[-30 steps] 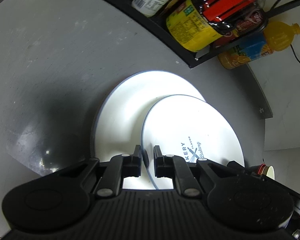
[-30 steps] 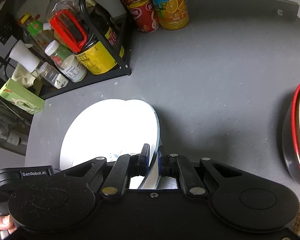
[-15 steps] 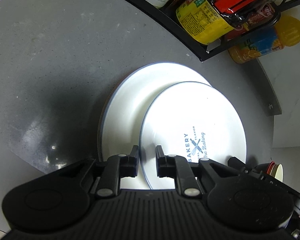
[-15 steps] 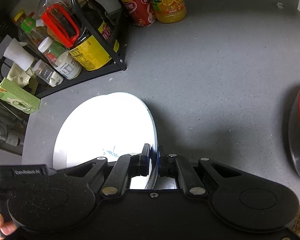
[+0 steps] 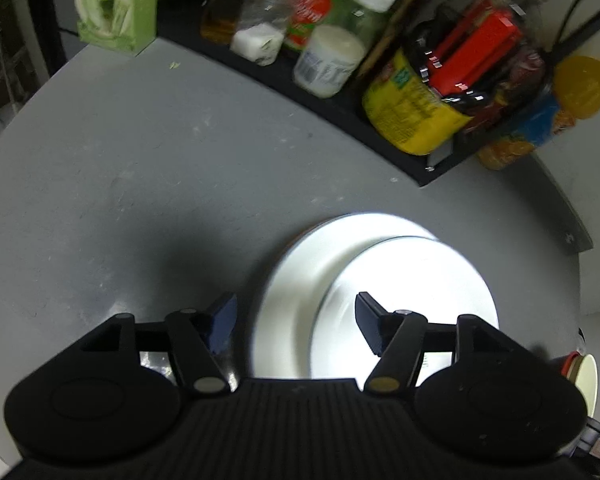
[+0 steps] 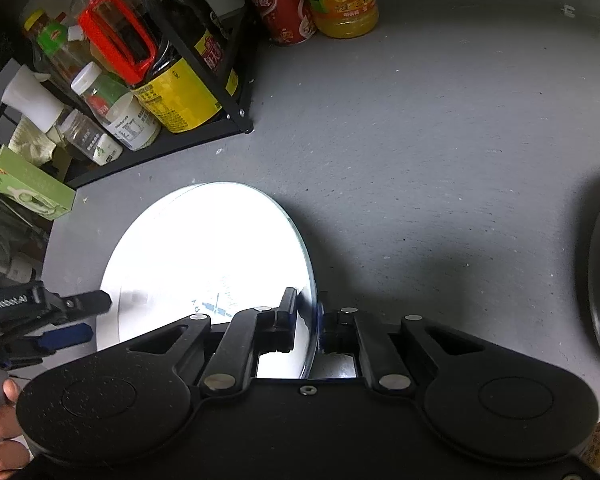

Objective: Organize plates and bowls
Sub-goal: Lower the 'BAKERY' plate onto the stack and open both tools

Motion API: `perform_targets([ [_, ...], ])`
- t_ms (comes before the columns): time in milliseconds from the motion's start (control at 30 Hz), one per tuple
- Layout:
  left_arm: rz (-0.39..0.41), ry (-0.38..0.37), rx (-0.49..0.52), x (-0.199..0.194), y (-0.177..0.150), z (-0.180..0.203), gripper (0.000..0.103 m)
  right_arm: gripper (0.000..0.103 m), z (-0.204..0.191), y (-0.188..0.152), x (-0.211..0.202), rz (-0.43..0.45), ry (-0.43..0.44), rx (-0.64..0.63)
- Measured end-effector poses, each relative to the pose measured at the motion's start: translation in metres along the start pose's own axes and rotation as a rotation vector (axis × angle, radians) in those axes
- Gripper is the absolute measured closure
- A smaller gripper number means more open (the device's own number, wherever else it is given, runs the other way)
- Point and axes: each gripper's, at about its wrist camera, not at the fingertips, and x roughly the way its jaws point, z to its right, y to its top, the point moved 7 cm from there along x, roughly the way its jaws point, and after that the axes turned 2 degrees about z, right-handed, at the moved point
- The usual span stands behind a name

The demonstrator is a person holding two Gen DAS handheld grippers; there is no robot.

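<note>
On grey counter (image 6: 420,160) | left tool (image 5: 296,316) opening, empty | right tool (image 6: 306,320) clamped on plate (image 6: 204,256) rim

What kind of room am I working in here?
Most likely a home kitchen: a grey countertop holds a black rack crowded with sauce and seasoning bottles, drink bottles behind, and stacked white plates.

The left gripper (image 5: 296,322) hangs over the grey counter (image 5: 148,184), its jaws opening with nothing pinched between them. Below, a smaller round white plate (image 5: 412,280) lies on a larger white plate (image 5: 300,276), overlapping its right side.
</note>
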Motion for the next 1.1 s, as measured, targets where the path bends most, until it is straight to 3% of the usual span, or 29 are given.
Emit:
perform_targets([
  [367, -0.038, 0.001, -0.046, 0.018, -0.017, -0.019, 0.041, 0.084, -0.004, -0.005, 0.010, -0.044, -0.017, -0.029],
  [533, -0.039, -0.030, -0.080, 0.021, -0.018, -0.024, 0.054, 0.083, -0.005, -0.006, 0.012, -0.055, -0.013, -0.028],
  [600, -0.040, -0.057, -0.089, 0.020, -0.018, -0.022, 0.066, 0.082, -0.005, -0.005, 0.012, -0.057, -0.015, -0.028],
  [1100, -0.036, -0.070, -0.118, 0.017, -0.018, -0.027, 0.072, 0.075, -0.006, -0.006, 0.014, -0.054, -0.021, -0.029],
])
